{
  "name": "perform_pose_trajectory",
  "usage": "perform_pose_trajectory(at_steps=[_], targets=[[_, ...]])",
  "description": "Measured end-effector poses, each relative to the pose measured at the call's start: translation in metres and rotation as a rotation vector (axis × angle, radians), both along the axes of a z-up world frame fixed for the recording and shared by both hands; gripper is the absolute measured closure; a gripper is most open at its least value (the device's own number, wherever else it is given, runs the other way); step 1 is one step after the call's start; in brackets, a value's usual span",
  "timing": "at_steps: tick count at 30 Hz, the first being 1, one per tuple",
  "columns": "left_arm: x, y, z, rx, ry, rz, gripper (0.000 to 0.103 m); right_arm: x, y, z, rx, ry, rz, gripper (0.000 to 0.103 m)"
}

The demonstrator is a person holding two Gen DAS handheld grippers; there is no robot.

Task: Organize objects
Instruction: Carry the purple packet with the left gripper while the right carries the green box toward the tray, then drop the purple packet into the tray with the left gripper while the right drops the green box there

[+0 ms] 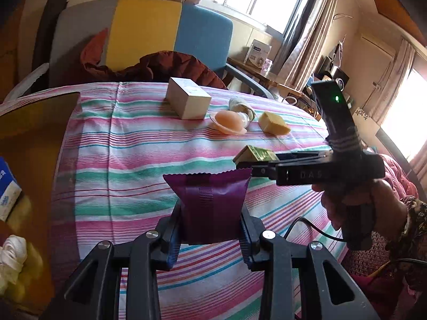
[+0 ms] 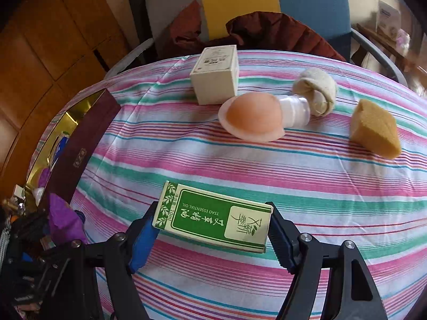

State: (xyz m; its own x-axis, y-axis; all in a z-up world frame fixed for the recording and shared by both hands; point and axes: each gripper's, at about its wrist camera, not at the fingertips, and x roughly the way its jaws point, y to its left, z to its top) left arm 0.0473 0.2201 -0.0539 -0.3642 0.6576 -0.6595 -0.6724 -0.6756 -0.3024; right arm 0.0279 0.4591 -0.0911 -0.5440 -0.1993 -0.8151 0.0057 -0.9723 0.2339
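left wrist view: left gripper (image 1: 212, 236) clamps a purple packet (image 1: 210, 202) above the striped cloth (image 1: 120, 160); right gripper (image 2: 213, 236) pinches a green box (image 2: 213, 220) lengthwise, probably bound for the open tray (image 2: 80, 144) at the left.

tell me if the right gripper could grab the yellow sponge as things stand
Probably not yet. The path across the striped cloth to the sponge looks free, but the right gripper already has its fingers closed on the green oil box.
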Motion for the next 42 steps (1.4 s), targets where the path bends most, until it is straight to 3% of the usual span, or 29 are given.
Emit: perform_pose_trajectory(at_steps=[6,12,19,24,30,33,37,42], targets=[[-0.018,-0.046,0.020,0.073,-0.009,0.124,0.067,0.006,-0.014,0.008,-0.016,0.054,0.053,0.028],[-0.042,-0.089,0.019,0.107,-0.071,0.249,0.067,0.010,-0.018,0.015,-0.049,0.090,0.067,0.028],[-0.050,-0.111,0.016,0.188,-0.137,0.264,0.067,0.013,-0.024,0.019,-0.051,0.113,0.086,0.028],[-0.061,-0.134,0.016,0.330,-0.228,0.304,0.067,0.013,-0.025,0.019,-0.055,0.118,0.092,0.028],[-0.074,-0.146,0.015,0.232,-0.190,0.398,0.067,0.014,-0.025,0.018,-0.057,0.120,0.098,0.027],[-0.081,-0.151,0.005,0.156,-0.207,0.469,0.056,0.015,-0.028,0.020,-0.052,0.129,0.109,0.027],[-0.082,-0.156,-0.004,0.147,-0.225,0.511,0.054,0.015,-0.030,0.020,-0.050,0.130,0.121,0.027],[-0.071,-0.157,0.005,0.119,-0.143,0.537,0.054,0.017,-0.037,0.019,-0.032,0.130,0.140,0.027]])
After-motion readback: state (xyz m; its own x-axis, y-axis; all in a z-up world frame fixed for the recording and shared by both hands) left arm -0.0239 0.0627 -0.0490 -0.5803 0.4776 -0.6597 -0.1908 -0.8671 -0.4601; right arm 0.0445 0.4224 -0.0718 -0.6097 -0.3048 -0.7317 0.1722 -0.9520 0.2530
